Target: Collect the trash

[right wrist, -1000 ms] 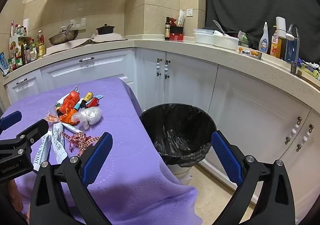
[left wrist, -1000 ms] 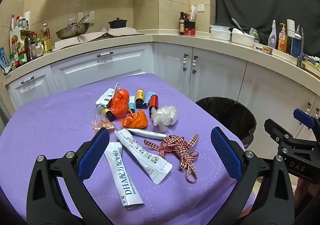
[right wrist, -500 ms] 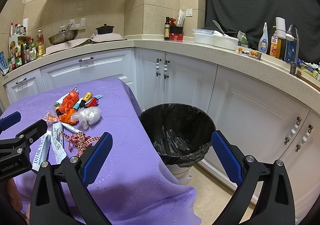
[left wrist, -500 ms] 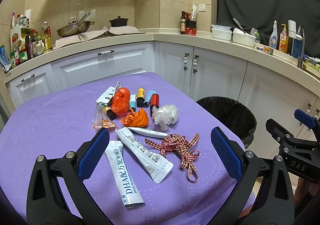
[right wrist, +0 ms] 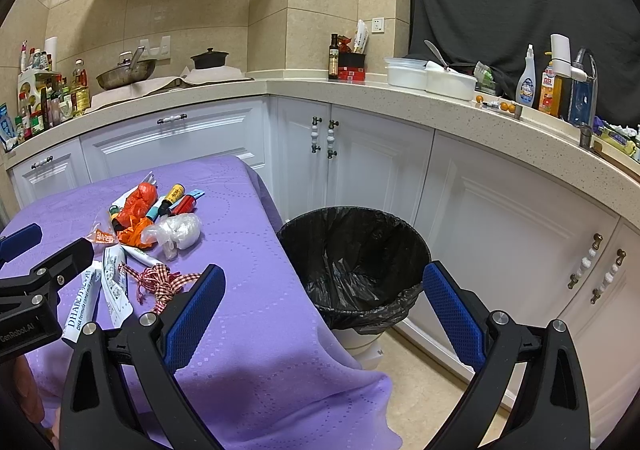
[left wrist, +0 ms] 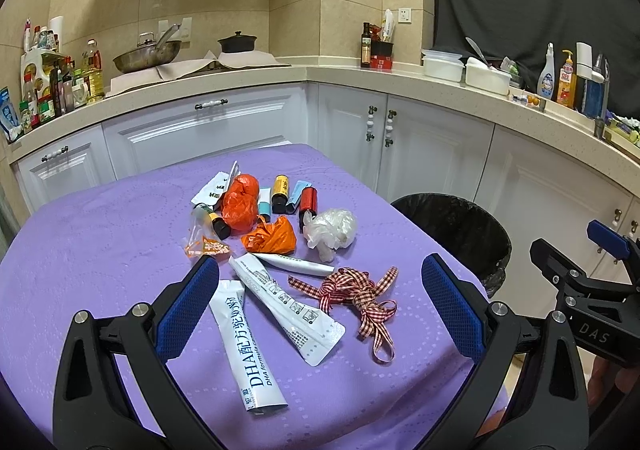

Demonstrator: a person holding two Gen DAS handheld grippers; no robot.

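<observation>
Little has shifted since the earlier frames: both grippers hang at nearly the same height, the left wrist view having crept only slightly over the litter. The left gripper [left wrist: 320,302] hovers above the near edge of the tabletop with its jaws spread wide and nothing between them; its blue pads [left wrist: 188,308] have a fine mesh texture on matte black plastic arms. The right gripper [right wrist: 320,306] is likewise wide open and empty, held off the right edge of the tabletop above the floor.

The trash lies in a loose cluster near the middle of the purple tablecloth [left wrist: 88,234], a soft fabric embossed with dotted rings. Nearest the left gripper lie two long, flat white sachets [left wrist: 256,346], glossy and printed, angled apart. Just beside them to the right sits a tangled red-and-white gingham ribbon [left wrist: 356,294]. Beyond it rests a crumpled ball of clear plastic film [left wrist: 332,230], and beside that a crinkled orange plastic bag [left wrist: 272,238]. Toward the far edge lie small cylindrical bottles, among them a red one [left wrist: 309,199] and a yellow one [left wrist: 281,187].

A round trash bin [right wrist: 352,262], lined with a wrinkled, shiny black bag, stands on the floor just off the right edge of the tabletop, in front of white panelled cabinets [right wrist: 384,165].
</observation>
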